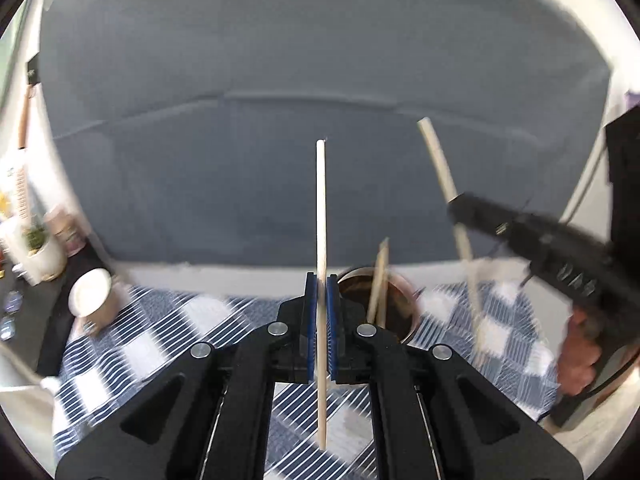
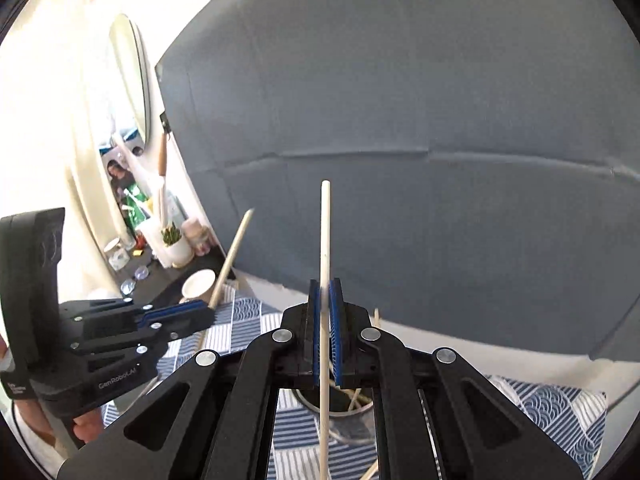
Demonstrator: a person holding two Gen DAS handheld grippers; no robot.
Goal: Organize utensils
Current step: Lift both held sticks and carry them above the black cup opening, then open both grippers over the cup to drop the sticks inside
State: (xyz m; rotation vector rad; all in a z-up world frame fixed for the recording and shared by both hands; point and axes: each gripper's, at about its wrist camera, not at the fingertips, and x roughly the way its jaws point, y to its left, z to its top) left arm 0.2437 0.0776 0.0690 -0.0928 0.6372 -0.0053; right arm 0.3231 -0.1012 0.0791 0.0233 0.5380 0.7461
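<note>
Grey-blue fabric backdrop (image 1: 320, 80) fills most of what both my cameras see, and below it the table wears a blue-and-white patchwork cloth (image 1: 168, 320). On that cloth stands the round dark metal holder cup (image 1: 394, 300), with a couple of wooden chopsticks (image 1: 379, 280) already leaning inside it; a white paper cup (image 1: 90, 294) lies on its side well off to the left. My left tool (image 1: 321, 292) is clenched on a pale wooden chopstick (image 1: 321, 200), pinched between the blue pads near its middle, long axis running straight ahead along the fingers, far end pointing up toward the backdrop. My right tool (image 2: 326, 316) is likewise clamped on a second pale wooden chopstick (image 2: 325, 240), also upright, its lower end reaching down over the holder's mouth in the right wrist view. I judge the next step is dropping each stick into the cup. The risks I see: both tools crowd the same small opening, so they may knock together or nudge the cup over; a stick gripped mid-length can pivot in the pads and miss the rim; and a lowered tip could catch on the chopsticks already inside and jam.
</note>
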